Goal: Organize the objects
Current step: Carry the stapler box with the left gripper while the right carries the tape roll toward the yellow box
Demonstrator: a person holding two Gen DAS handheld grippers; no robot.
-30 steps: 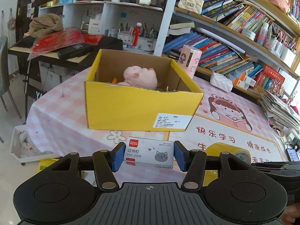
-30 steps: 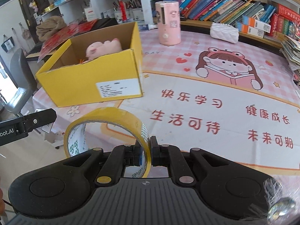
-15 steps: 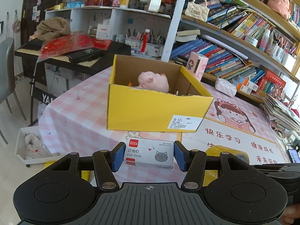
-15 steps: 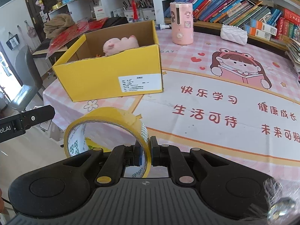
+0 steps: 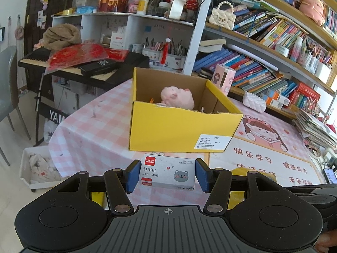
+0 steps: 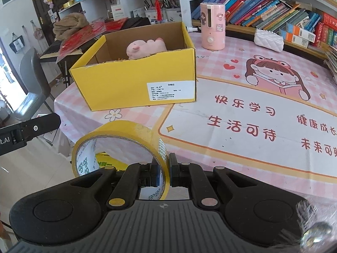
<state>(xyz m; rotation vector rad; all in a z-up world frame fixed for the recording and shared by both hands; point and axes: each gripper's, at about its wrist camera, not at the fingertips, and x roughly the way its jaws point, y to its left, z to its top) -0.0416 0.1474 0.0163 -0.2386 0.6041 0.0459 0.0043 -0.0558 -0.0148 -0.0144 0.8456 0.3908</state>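
While drawing back, yellow box (image 5: pixel 181 135) shrunk toward frame centre — left gripper (image 5: pixel 167 174) clamped on staple box (image 5: pixel 167 172), right gripper (image 6: pixel 163 174) pinching tape roll (image 6: pixel 120 145); deposit likely pending.

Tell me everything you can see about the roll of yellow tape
The roll of yellow tape is a wide ring of glossy yellow packing tape on a white core with blue-green printing inside. It stands on edge, its open centre facing sideways. The right hand-held gripper pinches its wall, one blue pad inside the ring and one outside. It is held off the table, near the table's edge, in front of the yellow cardboard box, not touching it.
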